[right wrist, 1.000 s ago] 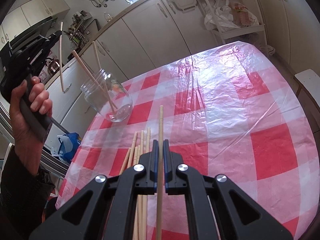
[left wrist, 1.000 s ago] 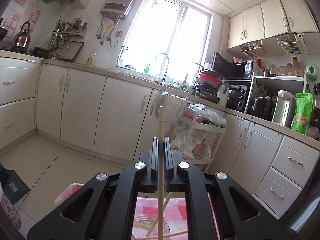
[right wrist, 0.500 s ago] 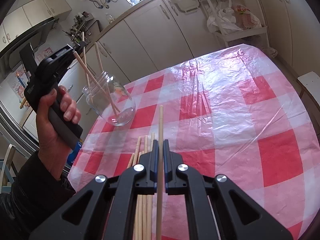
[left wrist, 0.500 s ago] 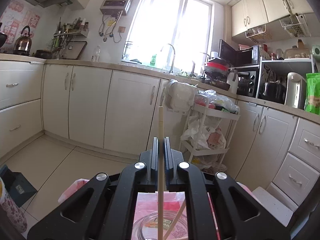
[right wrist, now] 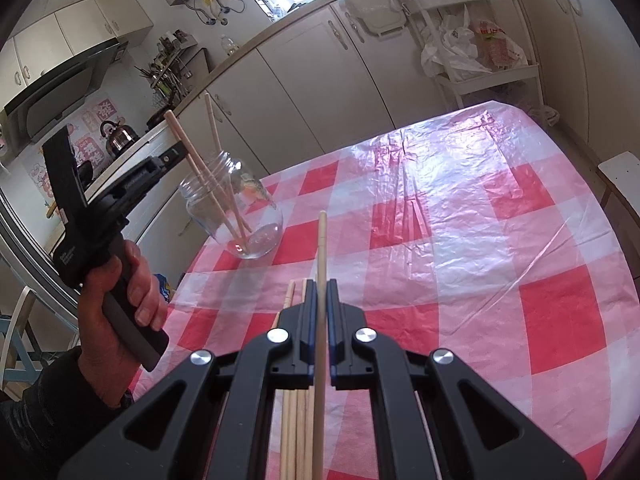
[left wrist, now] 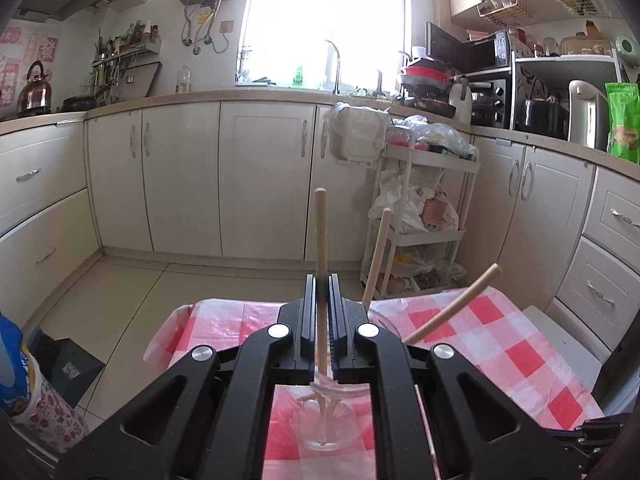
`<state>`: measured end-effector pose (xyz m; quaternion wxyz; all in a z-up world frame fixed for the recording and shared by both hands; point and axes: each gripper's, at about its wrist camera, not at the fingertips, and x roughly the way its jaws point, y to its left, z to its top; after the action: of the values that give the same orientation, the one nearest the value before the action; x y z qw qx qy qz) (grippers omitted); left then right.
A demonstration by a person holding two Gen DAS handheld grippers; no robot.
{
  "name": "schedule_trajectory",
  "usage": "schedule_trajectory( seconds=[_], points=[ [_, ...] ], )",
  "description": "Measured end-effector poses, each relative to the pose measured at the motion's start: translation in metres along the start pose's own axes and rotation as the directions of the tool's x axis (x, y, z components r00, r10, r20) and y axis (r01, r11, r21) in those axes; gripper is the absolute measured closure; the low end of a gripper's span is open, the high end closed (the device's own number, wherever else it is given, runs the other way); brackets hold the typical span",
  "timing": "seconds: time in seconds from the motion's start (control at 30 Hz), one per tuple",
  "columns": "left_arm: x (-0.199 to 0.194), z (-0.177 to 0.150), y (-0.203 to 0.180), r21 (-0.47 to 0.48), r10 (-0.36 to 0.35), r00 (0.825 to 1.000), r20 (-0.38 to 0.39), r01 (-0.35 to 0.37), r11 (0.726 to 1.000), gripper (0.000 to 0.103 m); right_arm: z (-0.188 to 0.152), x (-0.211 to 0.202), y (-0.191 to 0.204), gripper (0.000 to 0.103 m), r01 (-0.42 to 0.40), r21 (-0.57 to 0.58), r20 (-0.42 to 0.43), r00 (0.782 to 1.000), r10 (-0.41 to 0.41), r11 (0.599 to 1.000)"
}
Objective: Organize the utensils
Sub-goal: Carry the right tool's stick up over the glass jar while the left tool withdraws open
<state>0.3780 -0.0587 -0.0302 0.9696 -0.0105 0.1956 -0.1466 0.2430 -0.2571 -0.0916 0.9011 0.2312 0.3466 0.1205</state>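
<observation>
My right gripper pinches one chopstick above the loose bundle of chopsticks on the checked table. Farther off, my left gripper clamps another chopstick, its lower end inside the glass jar beside two others.

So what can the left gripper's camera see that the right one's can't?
Only the left wrist view shows the left gripper pinching a chopstick with its lower end inside the jar. Only the right wrist view shows the loose chopsticks on the tablecloth and the person's left hand. Both show the glass jar with two chopsticks leaning inside.
</observation>
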Motion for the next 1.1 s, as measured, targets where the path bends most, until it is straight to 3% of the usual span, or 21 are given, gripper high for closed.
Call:
schedule_trajectory(
  seconds=[0.17,0.27,0.4,0.5,0.67,0.83,0.97,1.1],
  points=[
    [-0.006,-0.009,-0.007,0.039,0.01,0.997,-0.07,-0.007,0.999,0.097,0.004,-0.008,0.014,0.097,-0.014,-0.035,0.042,0.999,0.016,0.999],
    [-0.014,-0.012,-0.008,0.06,0.01,0.995,-0.097,-0.005,0.998,0.089,0.009,-0.016,0.028,0.097,-0.028,-0.06,0.08,0.996,0.033,0.998],
    [-0.035,-0.014,0.0,0.038,0.013,0.995,-0.096,-0.009,0.999,0.071,0.028,-0.029,0.05,0.097,-0.065,-0.07,0.172,0.982,0.077,0.995],
    [-0.055,-0.025,0.013,0.013,0.019,0.995,-0.097,-0.018,1.0,0.061,0.05,-0.035,0.076,0.097,-0.12,-0.082,0.265,0.954,0.138,0.989],
    [-0.079,-0.054,0.036,-0.031,0.055,0.996,-0.077,-0.058,0.998,0.056,0.093,-0.03,0.128,0.097,-0.217,-0.142,0.419,0.871,0.258,0.966],
    [-0.088,-0.069,0.059,-0.127,0.063,0.996,-0.055,-0.069,0.989,0.054,0.123,0.0,0.161,0.097,-0.179,-0.173,0.519,0.819,0.245,0.968],
    [-0.093,-0.065,0.064,-0.139,0.059,0.998,-0.012,-0.06,0.988,0.054,0.139,0.033,0.165,0.097,-0.114,-0.158,0.554,0.812,0.183,0.981],
    [-0.094,-0.062,0.067,-0.153,0.048,0.999,0.004,-0.046,0.987,0.052,0.143,0.063,0.165,0.097,-0.043,-0.152,0.552,0.825,0.121,0.987]
  ],
)
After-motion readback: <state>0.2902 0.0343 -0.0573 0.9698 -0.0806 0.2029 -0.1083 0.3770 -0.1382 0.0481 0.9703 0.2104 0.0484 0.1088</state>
